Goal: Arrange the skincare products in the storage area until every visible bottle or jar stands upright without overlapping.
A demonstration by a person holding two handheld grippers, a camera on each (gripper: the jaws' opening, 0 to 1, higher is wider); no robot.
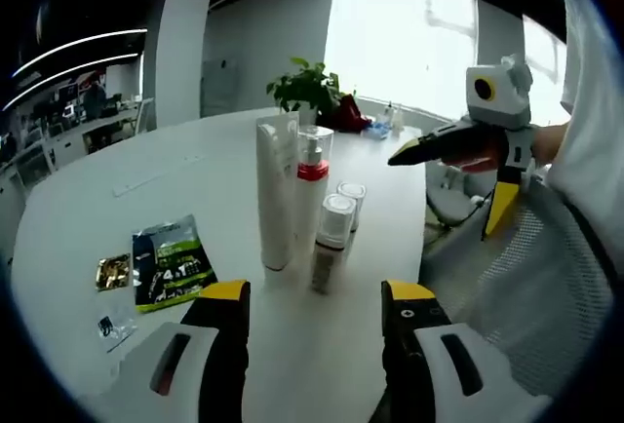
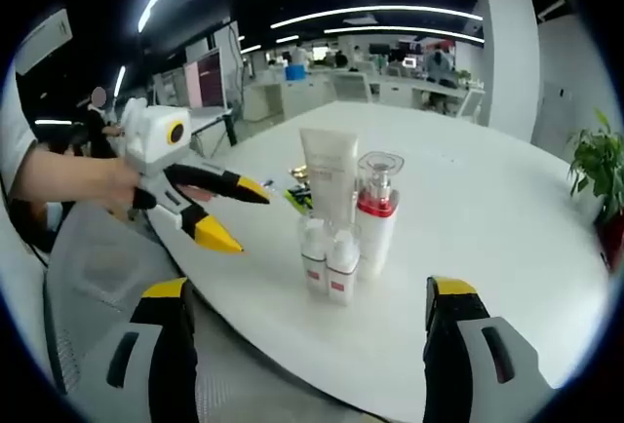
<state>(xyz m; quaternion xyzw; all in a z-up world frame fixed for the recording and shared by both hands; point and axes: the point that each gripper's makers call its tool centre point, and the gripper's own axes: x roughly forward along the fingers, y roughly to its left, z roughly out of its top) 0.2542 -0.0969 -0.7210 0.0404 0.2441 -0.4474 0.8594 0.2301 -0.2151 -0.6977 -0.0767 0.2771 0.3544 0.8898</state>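
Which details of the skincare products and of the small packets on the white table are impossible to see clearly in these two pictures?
- Print on the tall white tube: too small and blurred in the left gripper view.
- Two small white bottles with red bands: in the right gripper view they hide the tube's foot; touching or apart, I cannot tell.
- Dark green sachet and gold packet: text unreadable; in the right gripper view the tube mostly hides them.
- Clear-capped red-collared pump bottle: label unreadable.

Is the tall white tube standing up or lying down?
Upright. The tube stands on its end on the table, beside the red-collared pump bottle; the right gripper view shows it vertical too.
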